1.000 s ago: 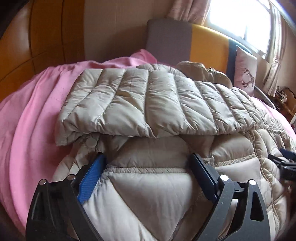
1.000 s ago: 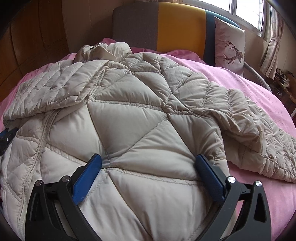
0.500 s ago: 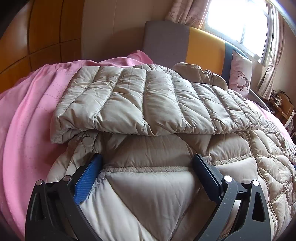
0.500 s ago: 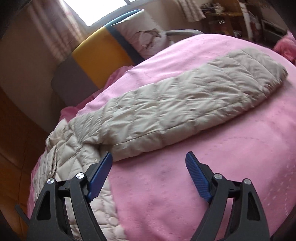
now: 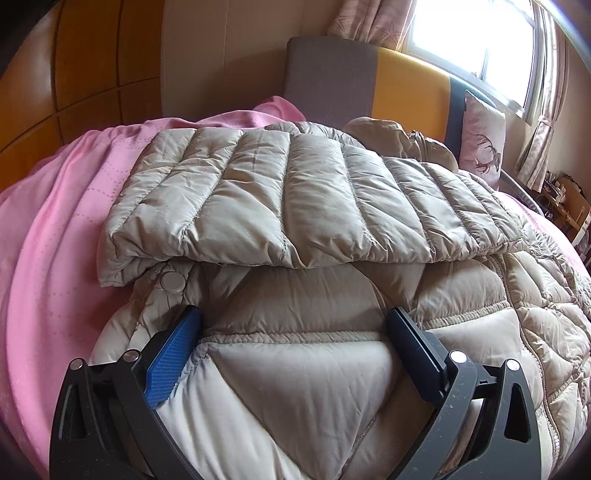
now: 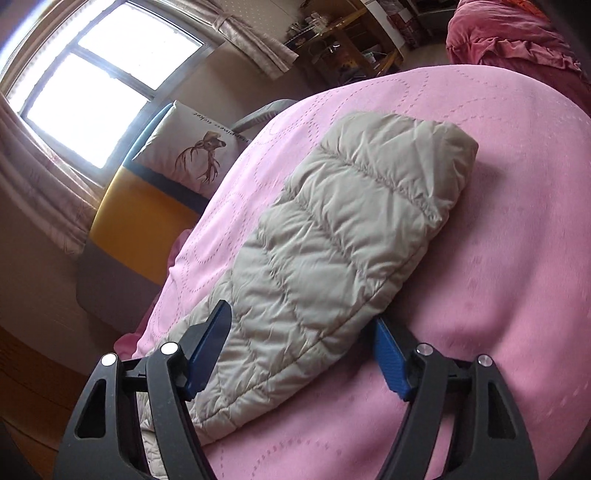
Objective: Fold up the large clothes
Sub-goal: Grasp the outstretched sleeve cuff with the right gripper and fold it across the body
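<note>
A beige quilted down jacket (image 5: 314, 387) lies spread on a pink bedspread (image 5: 55, 258). One sleeve (image 5: 295, 206) is folded across the jacket's body. My left gripper (image 5: 295, 339) is open and rests over the jacket's body near the hem, its jaws spread wide on the padding. In the right wrist view the other sleeve (image 6: 332, 258) lies stretched out on the bedspread (image 6: 480, 258). My right gripper (image 6: 301, 339) is open, with its jaws on either side of this sleeve, partway along it.
A grey and yellow headboard (image 5: 369, 85) stands behind the bed under a bright window (image 6: 92, 92). A deer-print pillow (image 6: 195, 147) leans against it. Wooden wall panels (image 5: 92, 74) are at the left. A cluttered wooden shelf (image 6: 351, 40) and a dark pink cloth (image 6: 517, 33) lie beyond the bed.
My right gripper has swung from the jacket's body to the outstretched sleeve and now straddles it. My left gripper has barely moved.
</note>
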